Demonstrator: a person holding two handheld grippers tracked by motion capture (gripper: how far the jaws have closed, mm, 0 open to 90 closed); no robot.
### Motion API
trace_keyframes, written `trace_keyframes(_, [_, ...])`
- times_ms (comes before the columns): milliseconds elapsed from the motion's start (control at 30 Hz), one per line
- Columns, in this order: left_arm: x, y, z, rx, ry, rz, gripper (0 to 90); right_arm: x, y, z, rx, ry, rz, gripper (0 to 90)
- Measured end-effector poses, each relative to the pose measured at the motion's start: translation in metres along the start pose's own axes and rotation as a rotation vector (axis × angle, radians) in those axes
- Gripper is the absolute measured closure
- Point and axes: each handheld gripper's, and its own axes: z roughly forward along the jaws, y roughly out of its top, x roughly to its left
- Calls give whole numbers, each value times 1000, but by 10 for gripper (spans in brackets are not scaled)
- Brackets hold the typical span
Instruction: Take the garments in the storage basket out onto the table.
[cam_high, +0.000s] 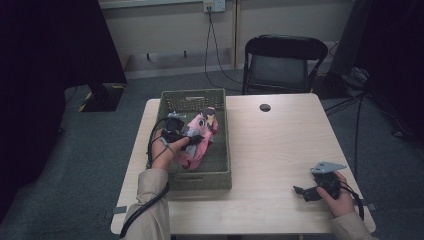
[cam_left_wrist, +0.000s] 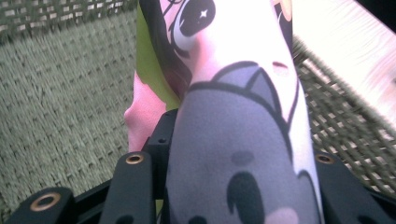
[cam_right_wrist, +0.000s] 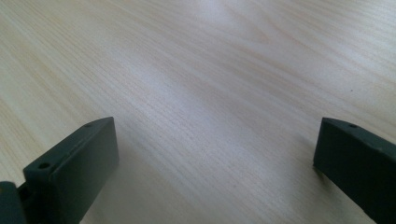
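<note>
Left claw (cam_high: 196, 138) clamped tight (arm reaching forward); right claw (cam_high: 298, 190) gapes, low.

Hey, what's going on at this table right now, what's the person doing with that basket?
A person sits at a wooden table with a gripper in each hand. The left gripper is inside the green woven basket, shut on a pink plush toy with a cartoon face printed on it; the toy fills the space between its fingers. The right gripper rests near the table's right edge, open, with bare tabletop in front of it.
</note>
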Motion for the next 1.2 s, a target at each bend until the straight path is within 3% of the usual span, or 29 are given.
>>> trace_keyframes(400, [-14, 19, -21, -85, -34, 9, 555, 0, 0, 0, 0, 0, 1, 0])
trace_keyframes(1200, [-58, 57, -50, -175, -114, 91, 555, 0, 0, 0, 0, 0, 1, 0])
